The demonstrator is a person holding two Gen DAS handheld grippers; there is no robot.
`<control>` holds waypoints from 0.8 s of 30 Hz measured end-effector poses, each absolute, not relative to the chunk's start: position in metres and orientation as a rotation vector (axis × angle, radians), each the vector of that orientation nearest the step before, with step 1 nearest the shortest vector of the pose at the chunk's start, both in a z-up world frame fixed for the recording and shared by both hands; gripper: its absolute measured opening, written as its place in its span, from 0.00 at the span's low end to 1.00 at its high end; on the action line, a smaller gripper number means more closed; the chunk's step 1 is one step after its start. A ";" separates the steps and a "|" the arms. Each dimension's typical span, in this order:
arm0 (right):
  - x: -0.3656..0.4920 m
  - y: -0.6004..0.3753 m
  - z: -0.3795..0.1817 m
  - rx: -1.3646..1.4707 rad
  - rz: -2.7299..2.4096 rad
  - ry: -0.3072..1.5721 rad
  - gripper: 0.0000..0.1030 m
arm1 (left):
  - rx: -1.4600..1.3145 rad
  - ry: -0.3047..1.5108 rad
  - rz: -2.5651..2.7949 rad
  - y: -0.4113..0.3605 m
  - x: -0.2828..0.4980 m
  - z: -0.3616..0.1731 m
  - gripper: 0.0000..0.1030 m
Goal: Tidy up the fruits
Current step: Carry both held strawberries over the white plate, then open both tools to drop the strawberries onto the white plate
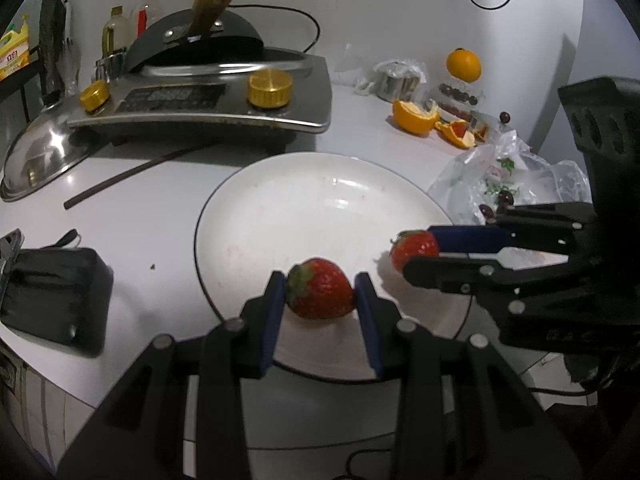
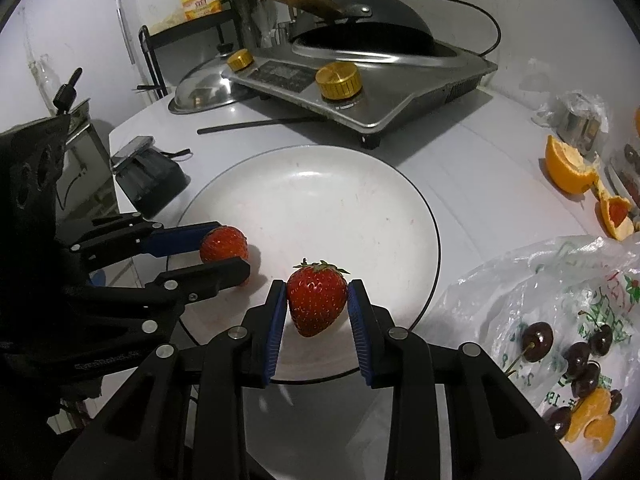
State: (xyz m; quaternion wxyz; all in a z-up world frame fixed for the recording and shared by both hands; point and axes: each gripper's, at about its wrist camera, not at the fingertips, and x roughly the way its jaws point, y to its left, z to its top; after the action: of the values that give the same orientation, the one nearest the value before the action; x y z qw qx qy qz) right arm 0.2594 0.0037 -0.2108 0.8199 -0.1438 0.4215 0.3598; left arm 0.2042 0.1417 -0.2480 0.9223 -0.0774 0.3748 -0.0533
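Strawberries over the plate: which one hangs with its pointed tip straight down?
The strawberry in the right gripper: leafy cap up, tip down. The left gripper's strawberry lies sideways, cap toward one pad.

Left and right wrist views look steeply down, close, from opposite sides; both share the white plate (image 1: pixel 240 216) (image 2: pixel 400 200).

I see a home kitchen: a countertop cooker (image 2: pixel 360 80) with brass knobs carrying a black wok (image 2: pixel 360 36), a steel lid (image 2: pixel 204 94), oil bottles (image 1: pixel 116 28), and detergent (image 2: pixel 199 0) on a rack.
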 end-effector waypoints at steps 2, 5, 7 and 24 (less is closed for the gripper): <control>0.259 0.004 -0.213 -0.308 0.764 0.903 0.32 | -0.158 0.773 -0.108 0.141 0.204 -0.249 0.35; 0.259 0.004 -0.215 -0.314 0.760 0.910 0.32 | -0.163 0.782 -0.106 0.141 0.205 -0.249 0.36; 0.259 0.003 -0.215 -0.313 0.761 0.913 0.32 | -0.170 0.791 -0.104 0.141 0.206 -0.249 0.36; 0.257 -0.010 -0.209 -0.297 0.746 0.896 0.40 | -0.159 0.795 -0.058 0.134 0.204 -0.240 0.51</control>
State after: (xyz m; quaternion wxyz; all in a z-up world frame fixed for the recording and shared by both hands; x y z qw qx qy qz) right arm 0.2567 -0.0100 -0.2090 0.8243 -0.1399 0.4215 0.3511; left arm 0.2041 0.1343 -0.2403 0.9186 -0.0775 0.3866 -0.0283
